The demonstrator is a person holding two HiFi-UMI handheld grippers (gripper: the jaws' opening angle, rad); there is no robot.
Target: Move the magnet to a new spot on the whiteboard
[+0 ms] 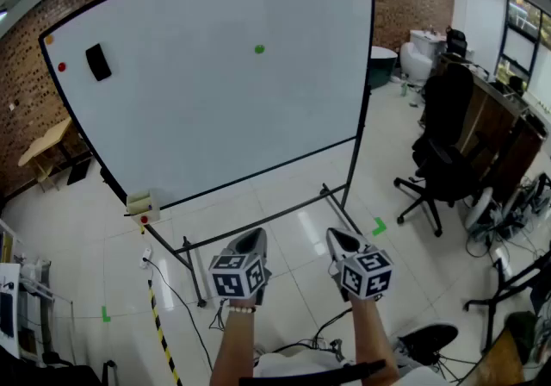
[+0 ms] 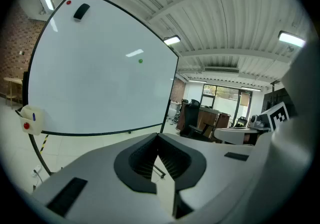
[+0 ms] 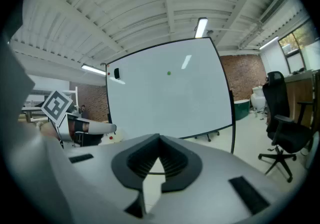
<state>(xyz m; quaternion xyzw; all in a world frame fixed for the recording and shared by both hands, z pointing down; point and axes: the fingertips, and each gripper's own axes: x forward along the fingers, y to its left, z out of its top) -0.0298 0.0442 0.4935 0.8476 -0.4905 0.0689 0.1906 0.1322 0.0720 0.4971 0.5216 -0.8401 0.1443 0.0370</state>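
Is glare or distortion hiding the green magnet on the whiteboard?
Head view: even light, small green round magnet sharp, fisheye bows the black-framed whiteboard. Left gripper view: lamp reflection just above the magnet, not covering it. Right gripper view: glare streak up-right of it, also clear.

Whiteboard [image 1: 215, 126]: large, white, black-framed, standing upright on a metal floor stand; surface unmarked.

Magnet [image 1: 259, 49]: small, round, green, stuck flat on the board's upper middle, well apart from every edge.

Red dot [image 1: 61, 66] and orange dot [image 1: 49, 40]: near the upper-left corner, possibly further magnets.
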